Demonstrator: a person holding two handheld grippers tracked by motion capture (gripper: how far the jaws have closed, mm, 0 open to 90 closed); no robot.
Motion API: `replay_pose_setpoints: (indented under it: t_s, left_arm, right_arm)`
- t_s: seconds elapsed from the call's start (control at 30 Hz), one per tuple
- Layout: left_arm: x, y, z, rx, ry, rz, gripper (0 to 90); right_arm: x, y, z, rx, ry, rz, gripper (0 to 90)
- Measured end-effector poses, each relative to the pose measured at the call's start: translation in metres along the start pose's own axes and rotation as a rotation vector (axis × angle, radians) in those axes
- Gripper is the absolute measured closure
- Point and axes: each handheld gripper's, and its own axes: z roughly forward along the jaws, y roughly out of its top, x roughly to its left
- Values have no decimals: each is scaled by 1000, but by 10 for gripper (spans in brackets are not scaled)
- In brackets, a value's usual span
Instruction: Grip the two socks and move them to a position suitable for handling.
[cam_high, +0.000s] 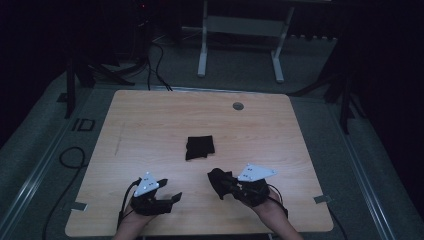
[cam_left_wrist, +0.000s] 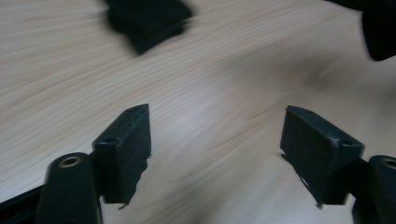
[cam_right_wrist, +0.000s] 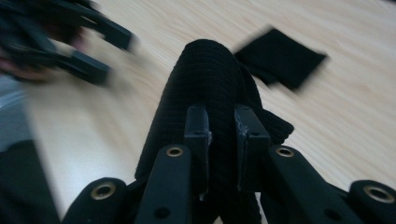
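Left gripper (cam_left_wrist: 217, 140): we see jaws wide, empty, near desk (cam_high: 150, 115) front edge
Right gripper (cam_right_wrist: 219, 126): clamped on black knit cloth (cam_right_wrist: 205, 79)
Folded cloth (cam_high: 199, 147): desk centre

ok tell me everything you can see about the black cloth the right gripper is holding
The black cloth looks like a ribbed knit, bunched and folded into a hump. The right gripper has its jaws shut on a fold, with fabric draping both sides. In the high view it sits near the wooden table's front edge, apart from a second folded black piece.

Two black cloths (cam_high: 199, 147) (cam_high: 218, 181), apparently; two hand-held grippers (cam_high: 167, 196) (cam_high: 223, 186); one table (cam_high: 150, 120).
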Motion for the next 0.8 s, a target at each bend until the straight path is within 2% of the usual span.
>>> replay_pose_setpoints:
  t_s: [0.03, 0.07, 0.13, 0.2, 0.27, 0.33, 0.43, 0.57, 0.63, 0.73, 0.8]
  left_arm:
    - [-4, 5, 1, -10, -47, 7, 438]
    - [-8, 11, 3, -8, -88, 15, 461]
    - [-17, 21, 5, -8, -128, 52, 558]
    - [-24, 29, 8, -10, -198, 62, 585]
    - [-31, 35, 11, -5, -248, 82, 588]
    - [-37, 39, 15, 2, -261, 116, 554]
    - [-41, 42, 17, -7, -263, 136, 535]
    - [-43, 45, 17, -7, -294, 156, 545]
    - [-45, 46, 17, -5, -297, 163, 588]
    - [-46, 46, 16, -7, -279, 174, 781]
    - [-48, 45, 15, -21, -265, 193, 818]
  right_arm:
    - [4, 4, -2, -7, 15, -13, 777]
    - [8, 7, -4, -15, 23, -25, 776]
    - [15, 11, -4, -16, 42, -58, 776]
    - [19, 13, -3, -18, 63, -59, 776]
    - [21, 15, -2, -19, 72, -65, 775]
    - [23, 17, -1, -12, 94, -68, 773]
    - [27, 18, 0, -4, 104, -95, 770]
    - [29, 17, 3, 9, 115, -96, 766]
    - [31, 16, 5, 10, 123, -93, 763]
    - [31, 17, 6, 13, 103, -100, 763]
    - [29, 17, 5, 9, 112, -92, 763]
